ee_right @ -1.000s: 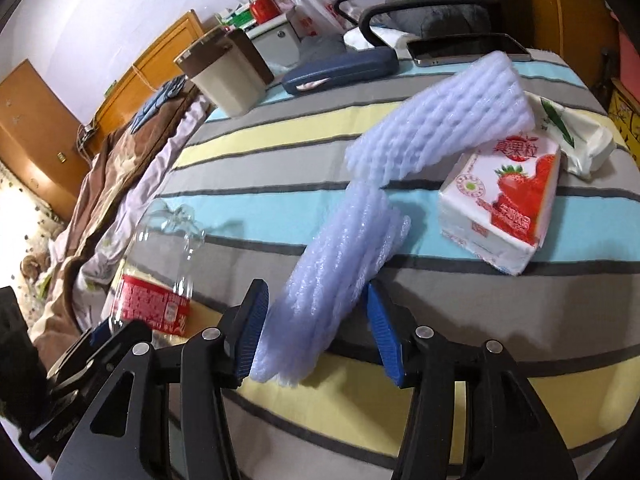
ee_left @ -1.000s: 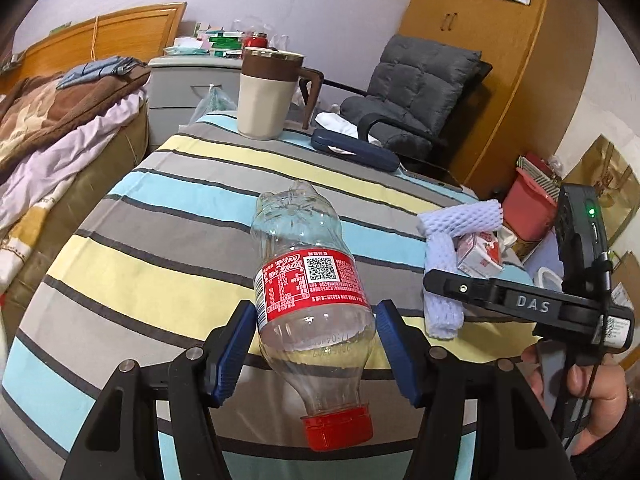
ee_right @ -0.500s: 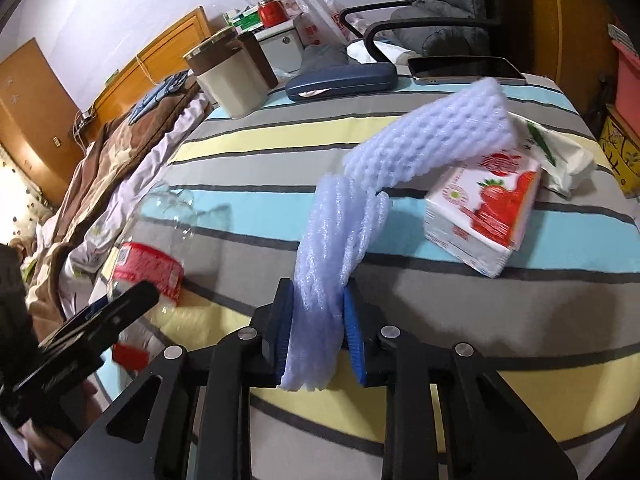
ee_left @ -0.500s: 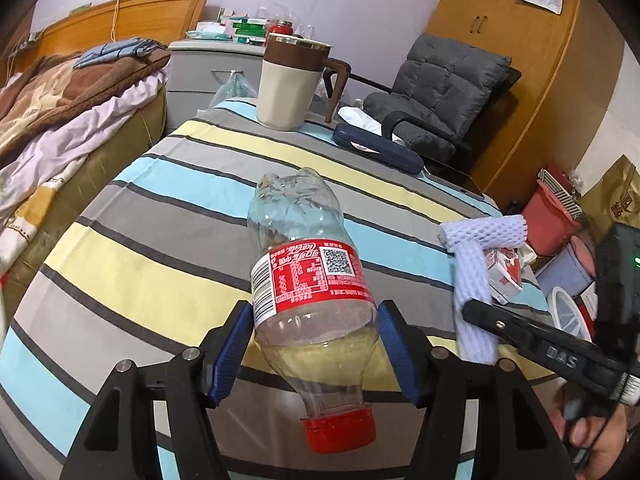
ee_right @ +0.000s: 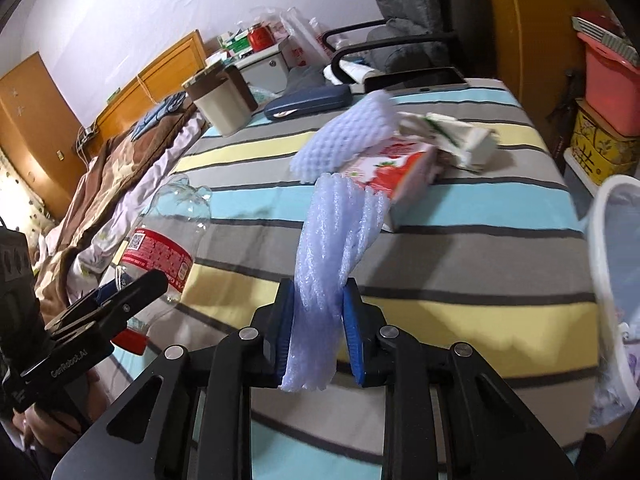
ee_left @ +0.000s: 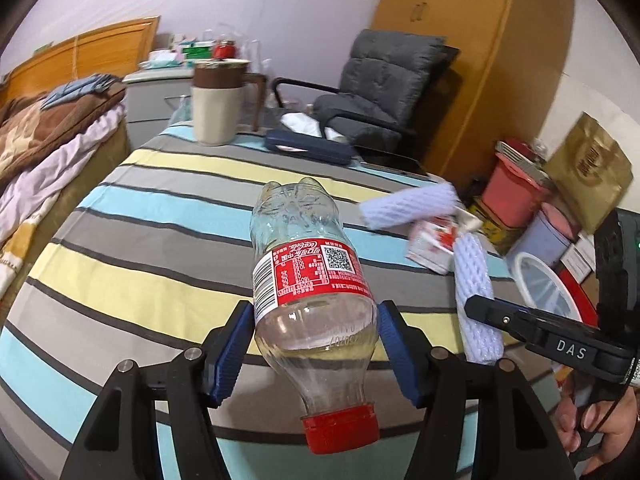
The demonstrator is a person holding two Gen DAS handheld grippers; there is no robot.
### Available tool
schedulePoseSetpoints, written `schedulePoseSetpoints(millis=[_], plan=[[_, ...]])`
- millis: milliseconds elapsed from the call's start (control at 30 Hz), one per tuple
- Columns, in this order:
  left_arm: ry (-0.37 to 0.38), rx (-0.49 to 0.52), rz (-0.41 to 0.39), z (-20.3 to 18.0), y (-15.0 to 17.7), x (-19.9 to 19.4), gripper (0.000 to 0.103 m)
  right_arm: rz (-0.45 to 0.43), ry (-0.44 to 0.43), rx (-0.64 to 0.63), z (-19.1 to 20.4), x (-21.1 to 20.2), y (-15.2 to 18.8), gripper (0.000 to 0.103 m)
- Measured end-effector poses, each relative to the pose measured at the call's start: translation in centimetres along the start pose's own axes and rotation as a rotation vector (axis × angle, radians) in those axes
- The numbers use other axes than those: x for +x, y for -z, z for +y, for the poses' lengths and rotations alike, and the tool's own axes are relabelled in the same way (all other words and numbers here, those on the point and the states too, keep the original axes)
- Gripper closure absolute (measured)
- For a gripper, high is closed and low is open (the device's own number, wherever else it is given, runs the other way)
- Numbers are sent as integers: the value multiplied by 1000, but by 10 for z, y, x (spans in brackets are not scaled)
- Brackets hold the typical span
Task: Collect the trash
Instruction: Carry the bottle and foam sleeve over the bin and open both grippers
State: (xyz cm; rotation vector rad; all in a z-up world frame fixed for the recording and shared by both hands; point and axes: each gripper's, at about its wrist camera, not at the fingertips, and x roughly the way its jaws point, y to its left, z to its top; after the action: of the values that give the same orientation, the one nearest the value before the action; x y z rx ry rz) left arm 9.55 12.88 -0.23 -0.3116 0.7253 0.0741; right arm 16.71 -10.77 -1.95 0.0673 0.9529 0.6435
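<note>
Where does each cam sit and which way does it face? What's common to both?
Left wrist: on the left gripper, facing down across the striped table; its pads clamp the plastic bottle. A hand shows at right.
Right wrist: on the right gripper, facing across the table toward the chair; its pads pinch the foam net.
Shared: bottle, foam net, strawberry carton, mug, each other's gripper.

Even, soft indoor light fills both views, with no hard shadows. Fisheye distortion bows the striped worktop [ee_left: 168,248] and darkens the corners into a black rim. The bottle [ee_left: 308,280] shows small glints. The foam net [ee_right: 352,136] and carton [ee_right: 400,168] are smeared by motion blur; near parts stay sharp.
</note>
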Motion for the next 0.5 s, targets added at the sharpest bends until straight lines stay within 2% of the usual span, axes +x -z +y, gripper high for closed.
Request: schedulePoseSetpoints(millis=[500], plan=[[147, 125, 19, -90, 7, -5, 40, -94, 85, 93, -43, -48, 17, 77]])
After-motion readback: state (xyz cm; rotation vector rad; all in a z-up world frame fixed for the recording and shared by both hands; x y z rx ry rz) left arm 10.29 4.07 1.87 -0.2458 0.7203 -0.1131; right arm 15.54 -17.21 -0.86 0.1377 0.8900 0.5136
